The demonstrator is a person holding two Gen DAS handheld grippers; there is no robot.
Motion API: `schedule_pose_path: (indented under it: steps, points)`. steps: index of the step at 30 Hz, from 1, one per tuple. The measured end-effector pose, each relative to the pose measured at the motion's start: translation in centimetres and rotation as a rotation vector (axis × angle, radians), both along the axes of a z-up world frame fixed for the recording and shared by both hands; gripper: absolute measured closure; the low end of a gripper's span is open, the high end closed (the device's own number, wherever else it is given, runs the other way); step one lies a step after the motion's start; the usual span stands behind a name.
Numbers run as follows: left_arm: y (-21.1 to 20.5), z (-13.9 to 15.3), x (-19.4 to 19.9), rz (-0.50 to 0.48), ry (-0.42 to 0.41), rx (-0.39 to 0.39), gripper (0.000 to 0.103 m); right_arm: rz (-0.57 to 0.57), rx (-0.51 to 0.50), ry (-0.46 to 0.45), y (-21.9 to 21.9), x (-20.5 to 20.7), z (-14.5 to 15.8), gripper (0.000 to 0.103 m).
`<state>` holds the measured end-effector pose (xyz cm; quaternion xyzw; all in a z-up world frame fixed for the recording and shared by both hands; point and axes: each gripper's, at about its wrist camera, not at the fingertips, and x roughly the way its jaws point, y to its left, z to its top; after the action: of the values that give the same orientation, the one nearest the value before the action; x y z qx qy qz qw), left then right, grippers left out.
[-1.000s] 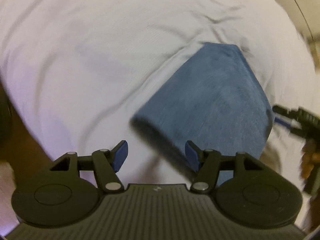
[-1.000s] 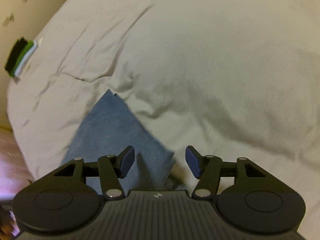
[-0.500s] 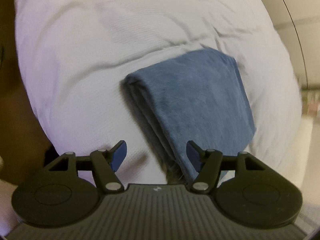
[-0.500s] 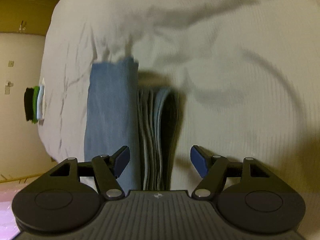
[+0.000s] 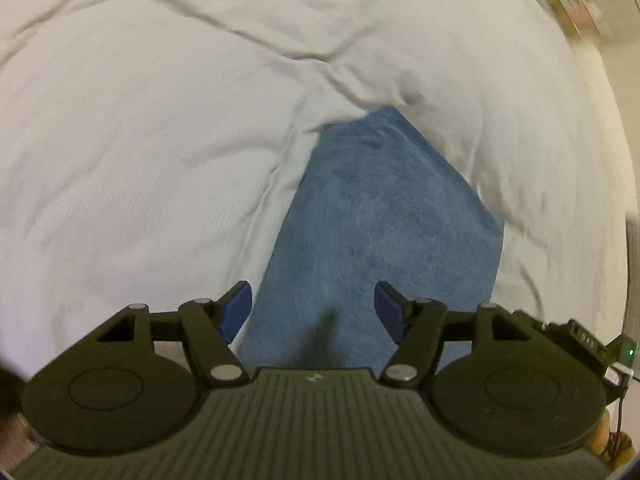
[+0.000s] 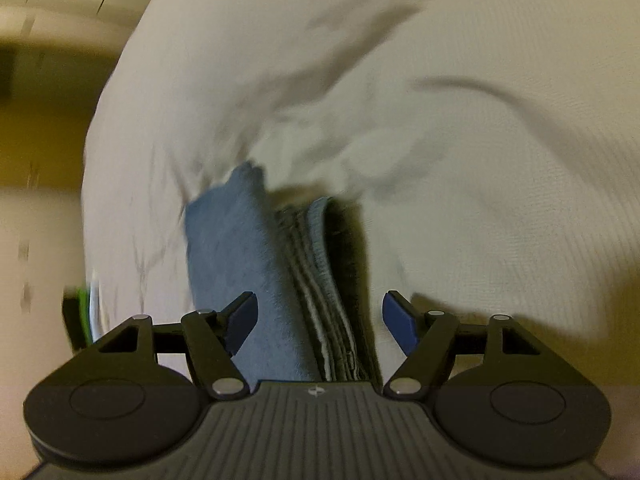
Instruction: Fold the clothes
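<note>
Blue terry folded cloth (image 5: 384, 232), wrinkled white sheet (image 5: 160, 120)

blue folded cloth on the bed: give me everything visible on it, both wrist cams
The blue terry-like folded cloth lies flat on the wrinkled white bedsheet, which bunches around its far end. From the left wrist view its fuzzy top face is smooth and tapers to a corner away from the camera. The right wrist view shows its side: several stacked layers with pale striped edges, so it is folded several times. Both the open left gripper and open right gripper straddle its near end; whether either touches it cannot be told.
</note>
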<state>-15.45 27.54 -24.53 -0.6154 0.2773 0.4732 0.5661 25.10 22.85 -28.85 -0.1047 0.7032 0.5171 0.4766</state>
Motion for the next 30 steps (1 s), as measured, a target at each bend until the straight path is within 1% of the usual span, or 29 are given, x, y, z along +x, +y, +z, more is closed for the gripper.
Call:
schedule_pose_path:
  steps: [1, 4, 6, 7, 8, 9, 10, 12, 15, 18, 21, 25, 27, 30]
  points:
    - [1.2, -0.5, -0.3, -0.057, -0.009, -0.005, 0.04, -0.069, 0.003, -0.016, -1.2, -0.2, 0.1, 0.032]
    - [3.9, -2.4, -0.5, -0.27, -0.053, -0.029, 0.04, -0.302, 0.034, -0.074, -6.0, -2.0, 0.9, 0.032]
    - [4.8, -3.0, -0.6, -0.371, -0.071, -0.03, 0.04, -0.471, 0.061, -0.107, -10.1, -4.2, 1.8, 0.032]
    - [5.3, -3.3, -0.6, -0.42, -0.079, -0.031, 0.04, -0.557, 0.069, -0.104, -12.2, -5.6, 2.0, 0.031]
    - [5.7, -3.6, -0.6, -0.47, -0.088, -0.031, 0.04, -0.637, 0.076, -0.082, -14.1, -7.3, 1.9, 0.03]
    - [6.0, -4.0, -0.8, -0.489, -0.1, -0.031, 0.039, -0.695, 0.073, -0.05, -15.6, -8.9, 1.6, 0.03]
    - [6.4, -4.5, -1.1, -0.488, -0.117, -0.033, 0.037, -0.75, 0.07, -0.016, -17.0, -10.5, 1.3, 0.029]
    - [7.2, -5.7, -1.6, -0.473, -0.152, -0.043, 0.037, -0.809, 0.065, 0.056, -18.8, -13.7, 0.2, 0.029]
    - [8.1, -7.7, -2.1, -0.441, -0.209, -0.057, 0.037, -0.848, 0.095, 0.095, -19.3, -17.3, -1.3, 0.029]
    - [9.0, -8.9, -2.1, -0.425, -0.274, -0.04, 0.037, -0.894, 0.141, 0.139, -18.9, -19.8, -3.1, 0.026]
    - [9.9, -9.8, -1.6, -0.418, -0.335, -0.02, 0.037, -0.936, 0.189, 0.152, -18.2, -20.9, -5.1, 0.026]
    - [10.8, -11.4, -1.3, -0.387, -0.39, -0.026, 0.037, -1.012, 0.238, 0.166, -17.4, -21.5, -7.8, 0.025]
    - [11.0, -11.9, -1.6, -0.363, -0.425, -0.025, 0.037, -1.033, 0.265, 0.16, -16.8, -21.7, -8.8, 0.025]
    - [11.2, -12.1, -1.5, -0.364, -0.451, -0.014, 0.038, -1.032, 0.313, 0.158, -15.5, -21.4, -9.4, 0.023]
